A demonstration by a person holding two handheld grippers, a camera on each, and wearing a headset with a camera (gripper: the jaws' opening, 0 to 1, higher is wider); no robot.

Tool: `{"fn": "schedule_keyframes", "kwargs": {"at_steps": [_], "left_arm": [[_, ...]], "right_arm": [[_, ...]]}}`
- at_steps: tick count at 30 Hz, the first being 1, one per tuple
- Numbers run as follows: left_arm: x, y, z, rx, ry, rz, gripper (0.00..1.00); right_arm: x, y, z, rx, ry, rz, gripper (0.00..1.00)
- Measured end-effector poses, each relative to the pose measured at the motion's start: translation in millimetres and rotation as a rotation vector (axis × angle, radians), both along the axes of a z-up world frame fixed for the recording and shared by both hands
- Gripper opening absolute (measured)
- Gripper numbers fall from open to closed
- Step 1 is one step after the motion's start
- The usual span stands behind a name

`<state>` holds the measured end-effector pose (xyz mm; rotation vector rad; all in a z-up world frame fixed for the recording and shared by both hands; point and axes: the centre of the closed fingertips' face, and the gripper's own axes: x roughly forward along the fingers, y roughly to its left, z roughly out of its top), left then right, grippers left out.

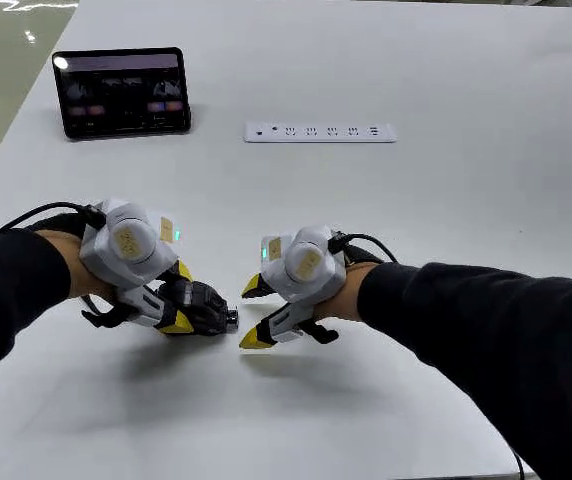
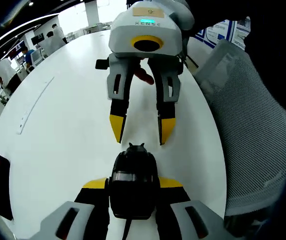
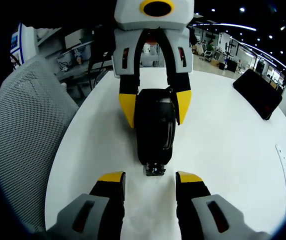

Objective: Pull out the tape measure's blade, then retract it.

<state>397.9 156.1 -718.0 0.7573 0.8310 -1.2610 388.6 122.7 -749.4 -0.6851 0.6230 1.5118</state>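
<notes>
Opposite right gripper [image 1: 253, 314], left gripper [image 1: 181, 298] clamps tape measure [image 1: 206, 305].

My left gripper [image 1: 180, 297] is covering much of the tape measure [image 1: 206, 305] in the head view, with its jaws hiding the case's sides. The hook [image 3: 154, 170] at its mouth is showing too small to make out. The tablet [image 1: 121, 90] screen is blurring, and my right sleeve [image 1: 486, 330] is running off the edge.

Black plastic tape measure [image 3: 155, 127], smooth white table [image 1: 366, 200], grey mesh chair back [image 2: 248, 145].
</notes>
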Motion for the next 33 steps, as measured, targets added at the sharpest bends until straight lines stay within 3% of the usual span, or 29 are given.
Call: {"fn": "schedule_keyframes", "kwargs": {"at_steps": [5, 7, 8, 9, 11, 13, 24, 33], "left_arm": [[0.5, -0.3, -1.2, -0.005, 0.007, 0.017, 0.32], [-0.4, -0.6, -1.5, 0.001, 0.003, 0.012, 0.32], [-0.6, -0.7, -1.5, 0.002, 0.003, 0.013, 0.32], [-0.5, -0.5, -1.9, 0.002, 0.004, 0.015, 0.32], [-0.3, -0.4, -2.2, 0.001, 0.007, 0.017, 0.32], [0.0, -0.8, -2.7, -0.001, 0.008, 0.019, 0.32], [0.8, -1.2, -2.4, 0.000, 0.005, 0.023, 0.32], [0.8, -1.3, -3.0, 0.007, 0.020, 0.037, 0.32]], "right_arm": [[8.2, 6.6, -2.8, -0.007, -0.022, -0.026, 0.20], [9.7, 10.3, 0.0, 0.019, 0.011, -0.061, 0.19], [9.5, 7.6, -2.6, -0.001, 0.015, -0.058, 0.18], [9.8, 6.3, -6.2, -0.019, -0.012, -0.033, 0.16], [5.2, 8.8, -7.6, -0.016, -0.008, -0.007, 0.12], [7.0, 9.1, -8.4, -0.024, -0.025, -0.002, 0.11], [8.8, 5.2, -6.8, -0.019, 0.003, -0.026, 0.08], [10.6, -3.0, -7.5, -0.033, 0.011, -0.031, 0.07]]}}
